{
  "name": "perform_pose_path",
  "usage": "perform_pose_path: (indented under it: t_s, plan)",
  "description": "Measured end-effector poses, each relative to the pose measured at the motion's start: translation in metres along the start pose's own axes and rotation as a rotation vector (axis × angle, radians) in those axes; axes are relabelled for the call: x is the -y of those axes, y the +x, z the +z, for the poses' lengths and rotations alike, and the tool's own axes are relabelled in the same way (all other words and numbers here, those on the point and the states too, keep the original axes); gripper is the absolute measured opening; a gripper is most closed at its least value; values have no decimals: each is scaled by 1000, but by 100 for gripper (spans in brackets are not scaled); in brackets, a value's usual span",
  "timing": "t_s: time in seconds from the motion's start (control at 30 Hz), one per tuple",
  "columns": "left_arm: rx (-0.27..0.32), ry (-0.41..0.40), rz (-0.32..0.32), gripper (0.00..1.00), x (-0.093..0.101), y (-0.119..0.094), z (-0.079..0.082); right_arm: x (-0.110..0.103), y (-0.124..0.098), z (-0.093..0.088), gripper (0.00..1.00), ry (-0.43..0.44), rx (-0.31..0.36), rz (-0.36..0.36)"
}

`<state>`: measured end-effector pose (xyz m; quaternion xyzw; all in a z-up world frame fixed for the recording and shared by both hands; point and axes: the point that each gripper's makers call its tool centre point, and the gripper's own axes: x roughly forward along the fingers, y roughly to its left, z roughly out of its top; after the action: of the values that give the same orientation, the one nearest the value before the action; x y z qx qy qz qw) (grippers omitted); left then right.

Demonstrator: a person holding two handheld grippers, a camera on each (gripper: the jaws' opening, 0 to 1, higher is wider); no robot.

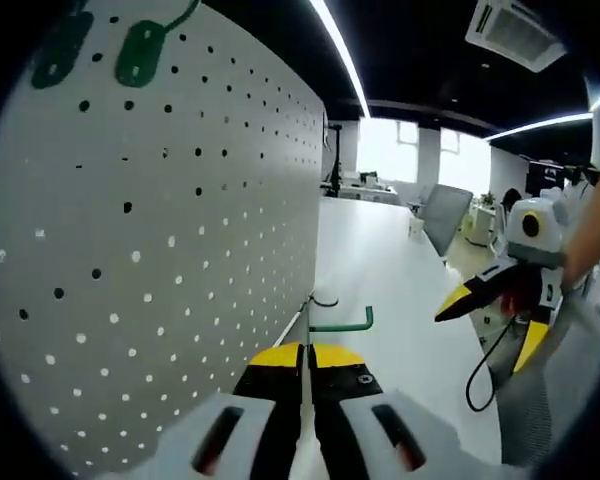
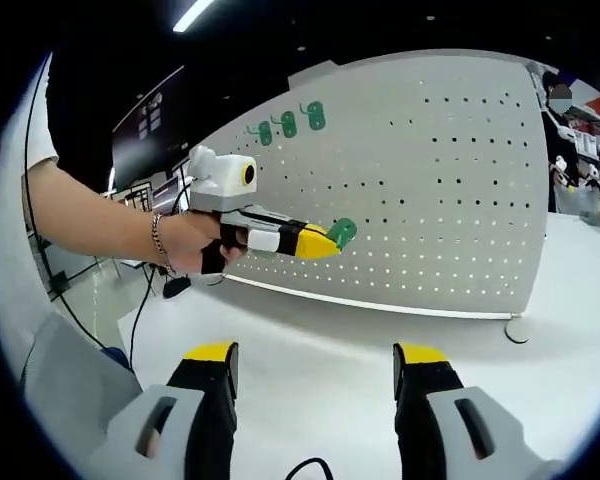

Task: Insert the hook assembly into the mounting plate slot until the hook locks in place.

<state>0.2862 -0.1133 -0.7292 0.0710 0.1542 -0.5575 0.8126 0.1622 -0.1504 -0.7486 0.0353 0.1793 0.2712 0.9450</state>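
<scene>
- Where the left gripper view looks along its own jaws, the left gripper (image 1: 306,362) has them pressed together on a green hook (image 1: 342,324), whose thin rod runs to the right and turns up at its tip.
- In the right gripper view the same left gripper (image 2: 325,241) is held out by a hand (image 2: 195,243) with a bracelet on the wrist, and the hook's flat, rounded green plate (image 2: 342,232) shows just past the yellow jaw tips, at or just in front of the pegboard's face; contact cannot be told.
- The pegboard (image 1: 180,250) is a white upright panel with rows of round holes, standing on a white table (image 1: 380,270); in the right gripper view the pegboard (image 2: 430,190) fills the far side and the table (image 2: 310,340) lies near.
- Three more green hooks (image 2: 288,123) sit in a row near the pegboard's top left in the right gripper view; two of them (image 1: 140,50) show at the top of the left gripper view.
- The right gripper (image 2: 315,375) holds its yellow-tipped jaws wide apart with nothing between them, above the table.
- In the left gripper view the right gripper (image 1: 495,315) hangs at the right, well apart from the pegboard, jaws spread, with a black cable (image 1: 485,375) looping below it.
</scene>
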Motion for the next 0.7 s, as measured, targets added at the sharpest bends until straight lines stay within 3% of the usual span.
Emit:
perform_pose_path:
  t_s: [0.23,0.7]
  plan:
    - [54,-4,13,2,7,-12,15,-1,-1,3,59,-2,1,0]
    - [111,-13,43,2,13,-36,27,-5,-3,12,56,-4,26,9]
